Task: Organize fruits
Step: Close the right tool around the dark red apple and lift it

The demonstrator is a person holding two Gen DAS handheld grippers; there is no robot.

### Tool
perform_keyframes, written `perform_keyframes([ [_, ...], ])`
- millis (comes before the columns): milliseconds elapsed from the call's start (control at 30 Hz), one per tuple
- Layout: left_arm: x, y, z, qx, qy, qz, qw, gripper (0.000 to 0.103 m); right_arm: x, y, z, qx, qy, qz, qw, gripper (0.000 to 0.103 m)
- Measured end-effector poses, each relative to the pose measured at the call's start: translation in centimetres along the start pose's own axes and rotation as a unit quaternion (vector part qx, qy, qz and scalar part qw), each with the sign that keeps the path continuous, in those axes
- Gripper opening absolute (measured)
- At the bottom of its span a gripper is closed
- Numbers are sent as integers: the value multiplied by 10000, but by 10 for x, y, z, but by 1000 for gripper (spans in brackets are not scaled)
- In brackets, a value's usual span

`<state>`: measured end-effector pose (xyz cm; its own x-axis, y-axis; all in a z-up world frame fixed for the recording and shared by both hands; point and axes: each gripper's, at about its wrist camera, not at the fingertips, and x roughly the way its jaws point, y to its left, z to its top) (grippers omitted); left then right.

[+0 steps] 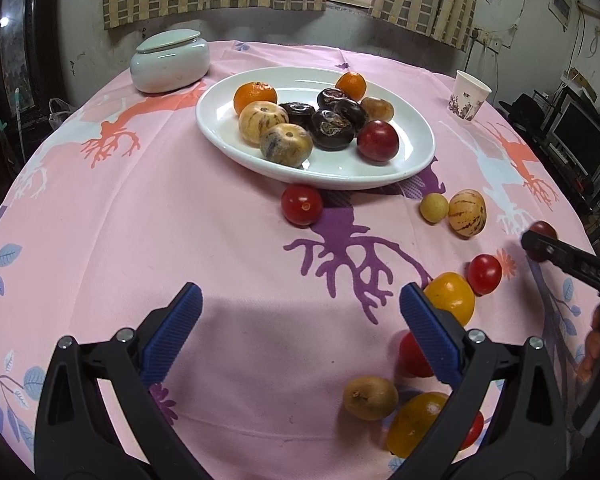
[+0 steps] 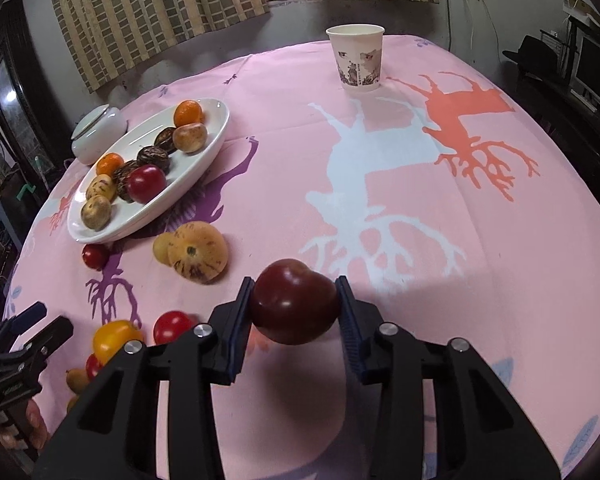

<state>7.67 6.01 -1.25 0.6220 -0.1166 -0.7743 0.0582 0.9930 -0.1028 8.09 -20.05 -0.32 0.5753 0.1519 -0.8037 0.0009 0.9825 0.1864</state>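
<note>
Right gripper [image 2: 296,300] pinches a dark red plum [image 2: 294,302] between its jaws, apparently lifted. Left gripper [image 1: 300,308] jaws spread, nothing between; yellow fruit [image 1: 452,296] beside its right finger.

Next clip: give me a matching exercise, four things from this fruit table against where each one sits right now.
Things:
1. dark red plum
2. paper cup
3. yellow tomato
4. mandarin

Places:
A. on the white plate
B. between the right claw pads
C. on the cloth beside the left claw
D. upright at the far side

Pairs: 1-B, 2-D, 3-C, 4-A
</note>
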Motion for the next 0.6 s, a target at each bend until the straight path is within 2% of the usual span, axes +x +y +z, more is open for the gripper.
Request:
perform_keyframes([
  [233,2,-3,-2,100,-107,51,9999,101,-12,-4,-30,23,-1,289,9996,41],
  [433,3,-8,-2,153,-101,-109,9998,101,-18,-10,-32,46,-118,424,9990,41],
  [500,0,-12,-1,302,-169,-10,9994,101,-20,-10,-32,8,-126,480,9988,41],
  [600,-3,-20,1,409,-162,398,9982,101,-21,-10,-32,-23,-109,541,9985,41],
])
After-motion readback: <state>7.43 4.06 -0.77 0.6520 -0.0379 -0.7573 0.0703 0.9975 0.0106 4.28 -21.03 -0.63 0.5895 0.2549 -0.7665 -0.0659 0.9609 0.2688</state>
